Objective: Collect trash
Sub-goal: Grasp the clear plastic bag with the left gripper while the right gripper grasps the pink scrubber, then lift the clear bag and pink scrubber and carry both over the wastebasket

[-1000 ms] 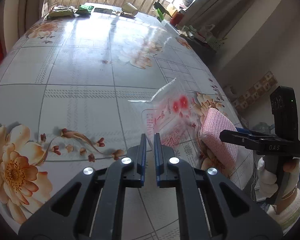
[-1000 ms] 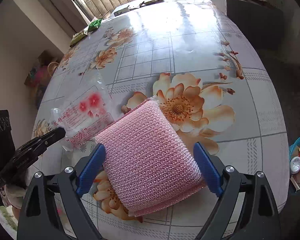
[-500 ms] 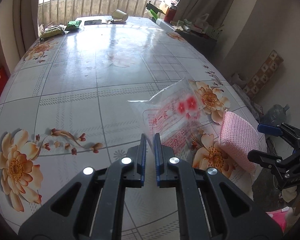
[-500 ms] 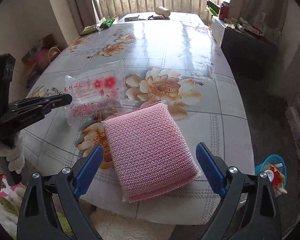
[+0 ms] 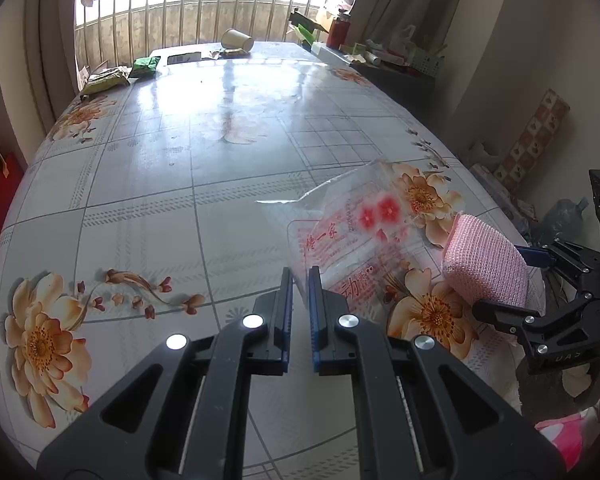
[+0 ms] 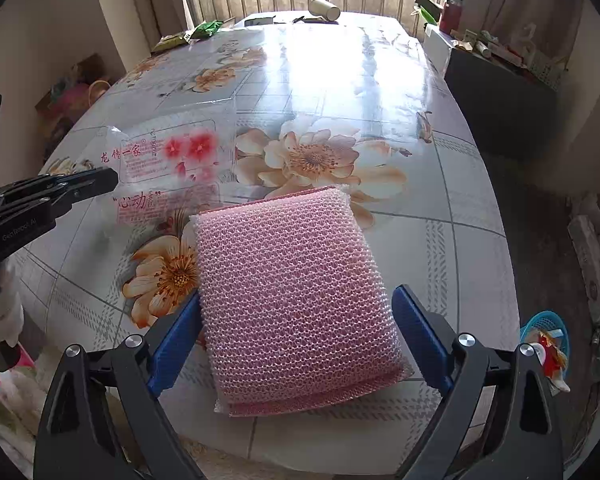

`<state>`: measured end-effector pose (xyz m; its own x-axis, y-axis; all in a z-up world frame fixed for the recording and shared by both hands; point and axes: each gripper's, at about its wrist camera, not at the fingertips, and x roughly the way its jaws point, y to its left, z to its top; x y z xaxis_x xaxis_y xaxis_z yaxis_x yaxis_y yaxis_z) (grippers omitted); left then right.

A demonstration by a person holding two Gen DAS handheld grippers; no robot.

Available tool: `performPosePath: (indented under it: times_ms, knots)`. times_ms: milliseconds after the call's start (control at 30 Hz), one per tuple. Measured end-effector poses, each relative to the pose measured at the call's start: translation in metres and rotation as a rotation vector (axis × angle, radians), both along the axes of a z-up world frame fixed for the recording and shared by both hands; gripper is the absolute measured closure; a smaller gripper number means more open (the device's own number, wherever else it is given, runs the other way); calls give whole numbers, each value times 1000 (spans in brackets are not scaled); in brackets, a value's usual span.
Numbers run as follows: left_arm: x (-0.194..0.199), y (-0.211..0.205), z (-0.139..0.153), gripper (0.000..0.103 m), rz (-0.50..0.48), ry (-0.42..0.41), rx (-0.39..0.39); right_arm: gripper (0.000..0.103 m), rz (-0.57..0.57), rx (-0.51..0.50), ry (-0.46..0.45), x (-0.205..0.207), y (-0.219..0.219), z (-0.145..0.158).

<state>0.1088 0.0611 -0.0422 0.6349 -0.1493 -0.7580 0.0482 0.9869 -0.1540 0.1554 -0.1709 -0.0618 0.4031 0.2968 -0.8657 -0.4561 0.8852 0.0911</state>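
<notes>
Holding two things at once was the whole deal at this point. Left gripper (image 5: 298, 280) had its jaws pinched nearly together on a corner of the clear bag (image 5: 356, 228), the one with red flowers printed on it, which fanned out toward the center-right of the left view. Right gripper (image 6: 296, 332) had its jaws fairly wide, and the pink sponge (image 6: 296, 296) filled the gap between the blue pads (image 6: 418, 330), lower middle of the right view. Looked like the pads pressed its sides, though I couldn't be sure the grip was firm.

My guess was the sponge needed to go somewhere sensible while the bag got binned, or maybe the sponge got slid out of that bag. Either way, doing it well meant keeping the bag's pinch tight, since thin film like that probably slips easily. The sponge looked squishy, so a gentle squeeze was likely plenty.

More trash was sitting at the far end of the table (image 5: 140, 184): a tipped paper cup (image 5: 237, 40) and green wrappers (image 5: 145, 67), upper middle and upper left of the left view. A blue basket (image 6: 545, 330) with scraps sat low on the right edge of the right view, off the table, probably the bin
</notes>
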Motion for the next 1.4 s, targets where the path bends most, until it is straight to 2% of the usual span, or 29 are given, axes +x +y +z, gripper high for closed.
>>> performPosePath:
  times_ms: [233, 667, 967, 1400]
  knots:
    - [0, -1, 1, 97, 0, -5, 5, 18, -69, 65, 18, 1, -11, -2]
    - [-3, -2, 10, 99, 5, -34, 5, 22, -179, 142, 27, -5, -24, 2]
    - [-4, 6, 20, 101, 4, -63, -60, 22, -275, 236, 30, -10, -43, 10]
    - [1, -3, 48, 101, -44, -124, -84, 22, -429, 398, -19, -28, -77, 25]
